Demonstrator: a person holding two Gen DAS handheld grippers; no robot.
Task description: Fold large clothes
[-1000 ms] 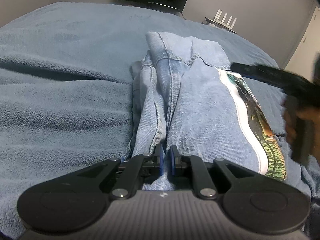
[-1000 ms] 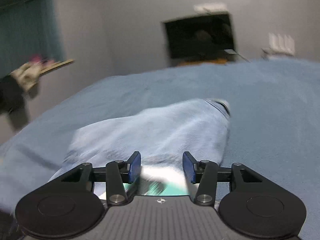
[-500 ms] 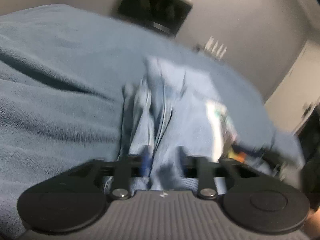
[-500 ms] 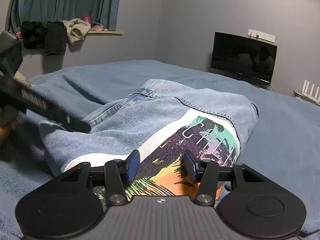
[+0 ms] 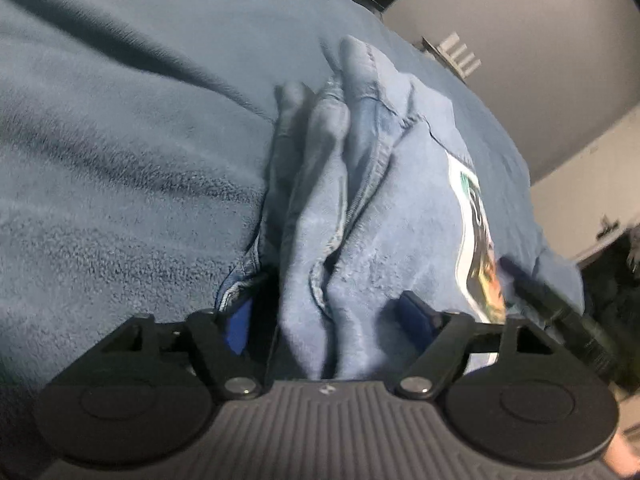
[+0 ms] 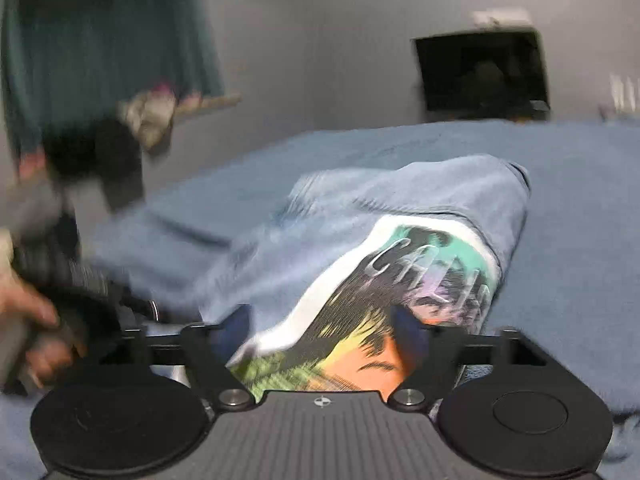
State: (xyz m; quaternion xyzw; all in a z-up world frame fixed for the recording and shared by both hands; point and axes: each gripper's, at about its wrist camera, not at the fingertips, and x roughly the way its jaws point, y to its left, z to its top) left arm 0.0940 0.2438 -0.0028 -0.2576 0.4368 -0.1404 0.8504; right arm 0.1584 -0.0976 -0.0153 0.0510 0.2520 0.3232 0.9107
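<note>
A folded light-blue denim garment [image 5: 400,184] with a colourful printed panel [image 6: 404,292] lies on the blue blanket-covered bed [image 5: 120,160]. My left gripper [image 5: 326,312] is open, its jaws on either side of the bunched folded edge of the garment. My right gripper [image 6: 322,320] is open at the garment's other end, with the printed panel lying between its jaws. The right gripper also shows as a dark shape at the right of the left wrist view [image 5: 560,312]. The left gripper and the hand holding it show at the left of the right wrist view [image 6: 72,292].
A dark TV screen [image 6: 480,74] hangs on the grey wall beyond the bed. A shelf with clothes [image 6: 148,116] and a teal curtain [image 6: 100,52] are at the left. A white router [image 5: 460,56] stands past the bed's far edge.
My left gripper, shut on the garment's edge a second ago, has opened wide. My right gripper stayed open and swung around at the printed end. Both views are blurred by motion.
</note>
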